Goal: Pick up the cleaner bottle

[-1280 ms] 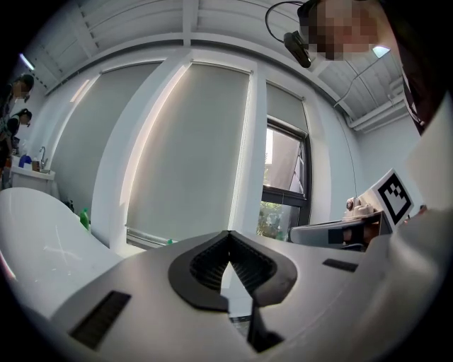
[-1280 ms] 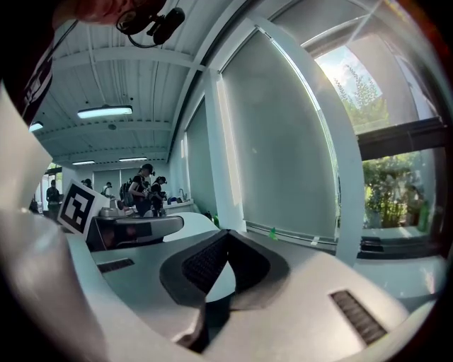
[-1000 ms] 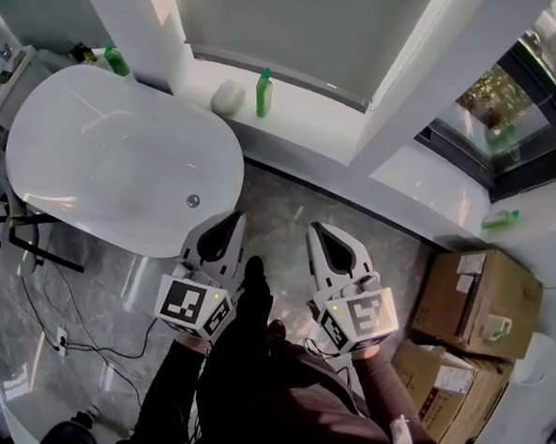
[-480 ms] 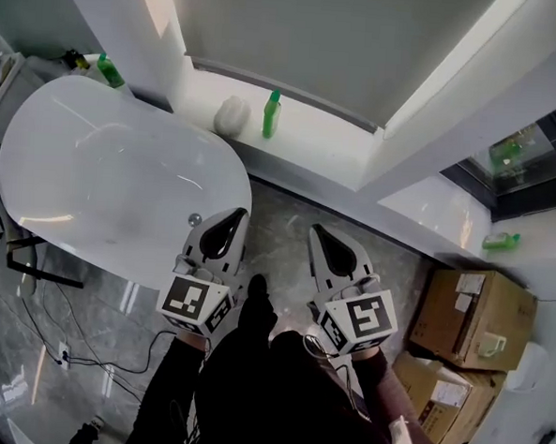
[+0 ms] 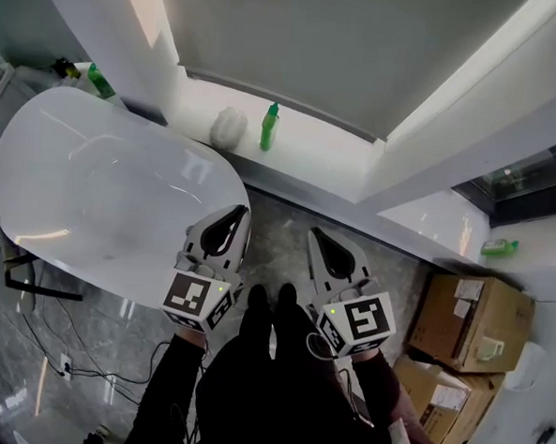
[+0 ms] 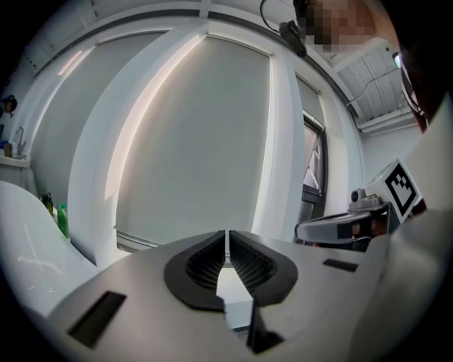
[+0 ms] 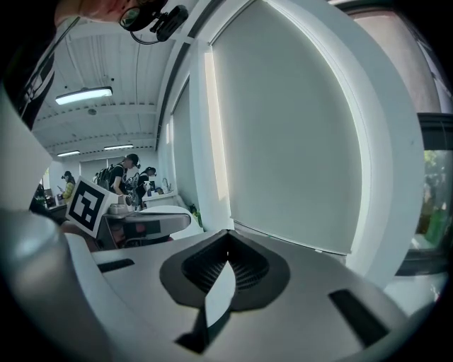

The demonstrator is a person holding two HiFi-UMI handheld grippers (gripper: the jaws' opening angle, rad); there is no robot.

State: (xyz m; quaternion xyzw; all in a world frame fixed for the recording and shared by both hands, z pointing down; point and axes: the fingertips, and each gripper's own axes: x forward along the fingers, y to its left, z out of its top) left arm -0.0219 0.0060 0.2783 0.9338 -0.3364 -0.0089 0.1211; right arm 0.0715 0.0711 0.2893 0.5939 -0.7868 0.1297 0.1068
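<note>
A green cleaner bottle (image 5: 269, 127) stands upright on the white window sill (image 5: 311, 148), next to a white rounded object (image 5: 229, 127). My left gripper (image 5: 232, 213) and right gripper (image 5: 316, 234) are side by side over the grey floor, pointing toward the sill and well short of the bottle. Both are shut with nothing between the jaws. In the left gripper view the left gripper (image 6: 226, 237) has its tips together before the blind. The right gripper view shows the right gripper (image 7: 226, 237) closed the same way.
A white bathtub (image 5: 92, 196) fills the left, its rim close to my left gripper. A second green bottle (image 5: 101, 82) stands at its far corner, a third (image 5: 498, 247) on the right ledge. Cardboard boxes (image 5: 469, 317) sit at right. The person's feet (image 5: 271, 305) are below.
The whole view has closed in on the sill: the bottle and the tub sit lower and nearer in the picture. Both grippers travelled forward together, still shut. The feet have stepped together.
</note>
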